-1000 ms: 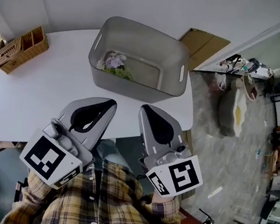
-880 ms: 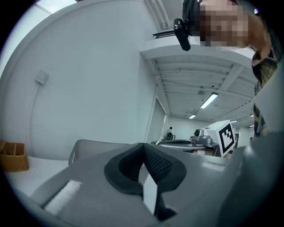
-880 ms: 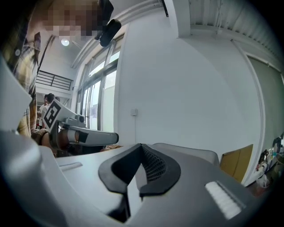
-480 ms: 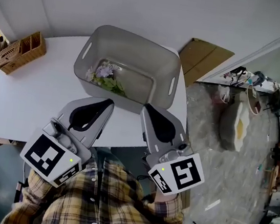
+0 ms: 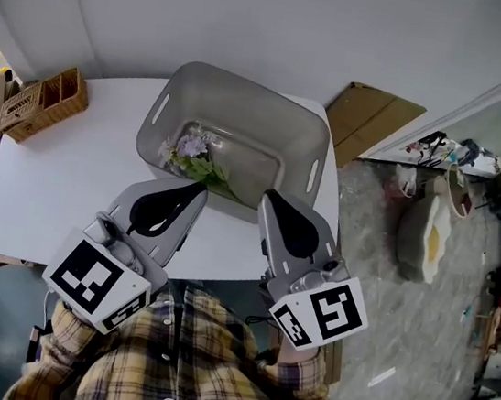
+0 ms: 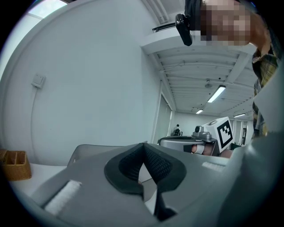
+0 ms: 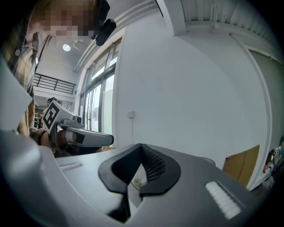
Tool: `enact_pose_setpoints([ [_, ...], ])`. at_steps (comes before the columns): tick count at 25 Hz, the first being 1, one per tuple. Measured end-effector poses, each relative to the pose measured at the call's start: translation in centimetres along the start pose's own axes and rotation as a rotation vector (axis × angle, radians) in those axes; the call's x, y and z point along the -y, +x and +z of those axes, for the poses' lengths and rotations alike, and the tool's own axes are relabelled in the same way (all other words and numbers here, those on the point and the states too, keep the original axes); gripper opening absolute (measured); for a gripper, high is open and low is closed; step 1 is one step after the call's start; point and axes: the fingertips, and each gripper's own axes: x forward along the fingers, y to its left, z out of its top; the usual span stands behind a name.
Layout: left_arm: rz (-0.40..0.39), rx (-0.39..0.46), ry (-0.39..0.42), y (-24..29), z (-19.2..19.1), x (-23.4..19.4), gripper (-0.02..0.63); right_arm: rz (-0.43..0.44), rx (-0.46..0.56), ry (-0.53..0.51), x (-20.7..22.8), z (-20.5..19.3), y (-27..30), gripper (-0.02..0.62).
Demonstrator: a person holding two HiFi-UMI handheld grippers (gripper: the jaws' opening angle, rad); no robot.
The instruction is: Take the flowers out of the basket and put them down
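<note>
A grey plastic basket [image 5: 244,110] stands on the white table [image 5: 59,177]. Inside it, against the left wall, lies a bunch of pale purple flowers with green leaves [image 5: 192,154]. My left gripper [image 5: 198,189] hovers just short of the basket's near rim, shut and holding nothing. My right gripper [image 5: 270,195] is level with it at the near right corner, also shut and holding nothing. In the left gripper view the gripper [image 6: 143,146] shows its dark pads meeting at the tip. In the right gripper view the gripper [image 7: 141,146] is the same, with a bit of the flowers [image 7: 138,181] showing below the pads.
A wicker organiser [image 5: 48,97] sits at the table's far left corner. A cardboard sheet [image 5: 373,115] leans by the wall, right of the table. Bags and clutter [image 5: 434,211] lie on the floor to the right. A light switch [image 6: 38,80] is on the wall.
Both grippers have come closer to the basket: its near rim now lies right at their tips. Their jaws stay shut, and the flowers have not moved.
</note>
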Motion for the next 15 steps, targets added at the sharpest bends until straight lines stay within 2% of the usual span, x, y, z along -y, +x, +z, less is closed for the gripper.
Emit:
enact_pose_setpoints([
  [10, -0.006, -0.026, 0.021, 1.5, 0.1, -3.0, 0.011, -0.023, -0.011, 0.008, 0.7, -0.3, 2.1, 0.006],
  [15, -0.054, -0.046, 0.016, 2.4, -0.2, -3.7, 0.011, -0.029, -0.021, 0.012, 1.0, -0.7, 2.8, 0.006],
])
